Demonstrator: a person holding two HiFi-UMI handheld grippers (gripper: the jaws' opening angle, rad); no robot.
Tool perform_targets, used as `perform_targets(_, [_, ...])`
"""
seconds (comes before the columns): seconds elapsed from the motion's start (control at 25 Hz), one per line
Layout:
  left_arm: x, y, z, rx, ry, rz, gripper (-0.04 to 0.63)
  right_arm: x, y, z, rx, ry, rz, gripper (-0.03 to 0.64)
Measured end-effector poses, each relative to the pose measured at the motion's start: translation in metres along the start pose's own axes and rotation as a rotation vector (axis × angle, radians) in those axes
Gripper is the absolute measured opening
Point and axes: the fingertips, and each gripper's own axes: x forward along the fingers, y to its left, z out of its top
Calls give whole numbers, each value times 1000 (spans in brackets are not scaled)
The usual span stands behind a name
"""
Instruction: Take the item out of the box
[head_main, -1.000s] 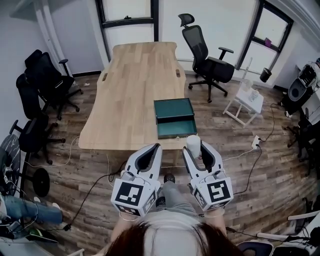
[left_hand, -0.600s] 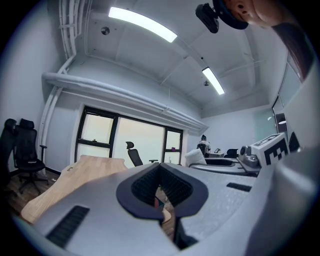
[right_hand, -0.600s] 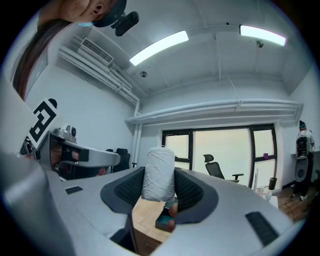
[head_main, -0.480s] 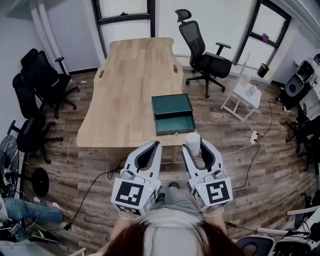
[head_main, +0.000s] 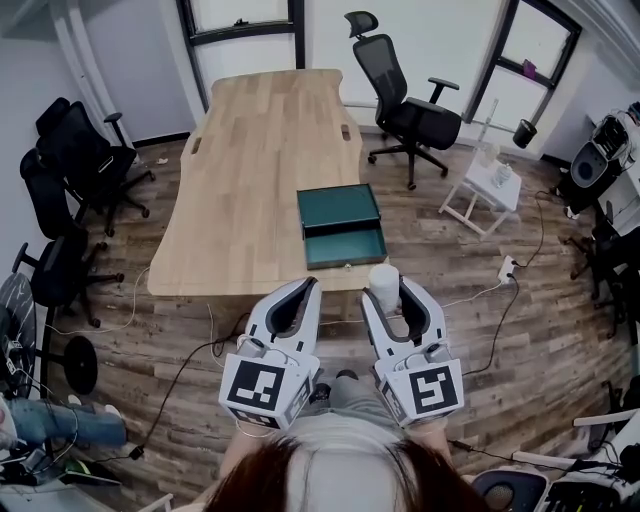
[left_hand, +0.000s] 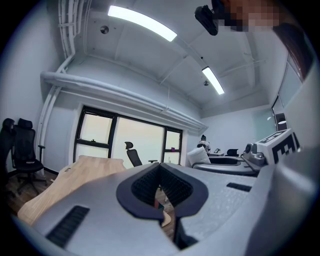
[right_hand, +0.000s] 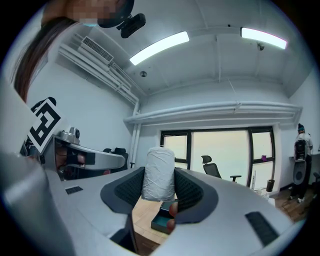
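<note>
Though near the table (head_main: 250, 170) edge, right tool (head_main: 388, 291) tight on white roll (right_hand: 159, 171), left tool (head_main: 303, 289) closed (seemingly empty).

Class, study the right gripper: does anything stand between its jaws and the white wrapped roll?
Nothing visible does. The right gripper has its jaws pressed directly on the white roll, one on each side. The roll is apart from the open green box on the table, on the side nearer the person.
</note>
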Motion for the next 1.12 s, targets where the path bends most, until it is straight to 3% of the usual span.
perform_targets(1.12, [59,-13,7,-9,21,59,8,12,-55,-1,7,27,42,197])
